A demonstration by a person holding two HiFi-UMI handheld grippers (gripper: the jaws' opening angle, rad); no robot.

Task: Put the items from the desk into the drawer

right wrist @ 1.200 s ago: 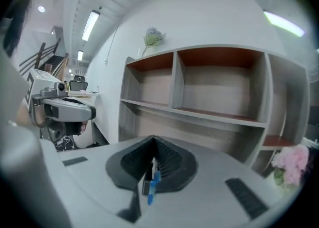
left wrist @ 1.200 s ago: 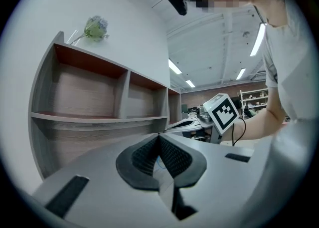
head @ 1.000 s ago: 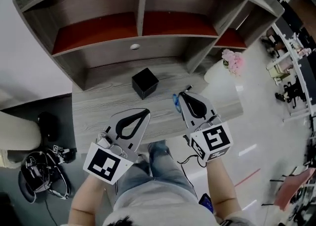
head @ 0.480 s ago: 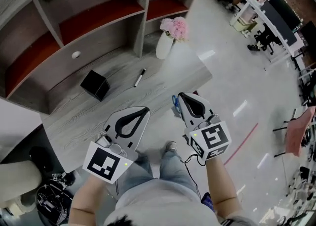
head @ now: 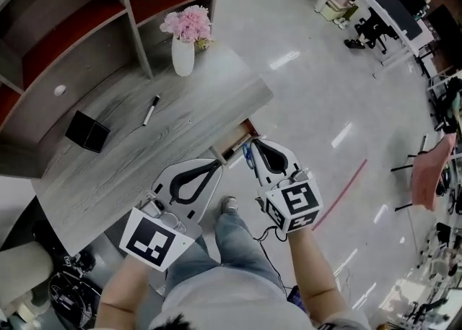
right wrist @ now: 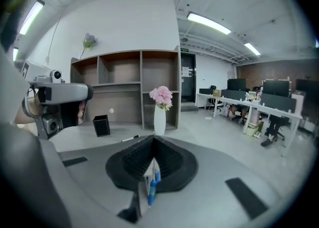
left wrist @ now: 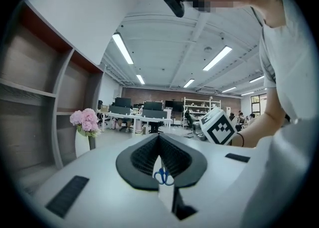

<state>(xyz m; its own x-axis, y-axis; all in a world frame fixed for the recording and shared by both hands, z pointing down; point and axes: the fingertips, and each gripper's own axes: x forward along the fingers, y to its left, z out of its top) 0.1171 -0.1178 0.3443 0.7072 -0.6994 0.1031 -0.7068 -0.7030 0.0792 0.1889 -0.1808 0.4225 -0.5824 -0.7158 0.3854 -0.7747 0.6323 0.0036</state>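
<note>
Desk shifted left, one box, one pen, one vase, one scissors

Bright ceiling strip lights, floor glare, fisheye-warped edges.

Glossy pale floor is being lit by long ceiling strip lights; the grey wood desk is being backed by a shelf hutch, workstations being lined up behind.
</note>
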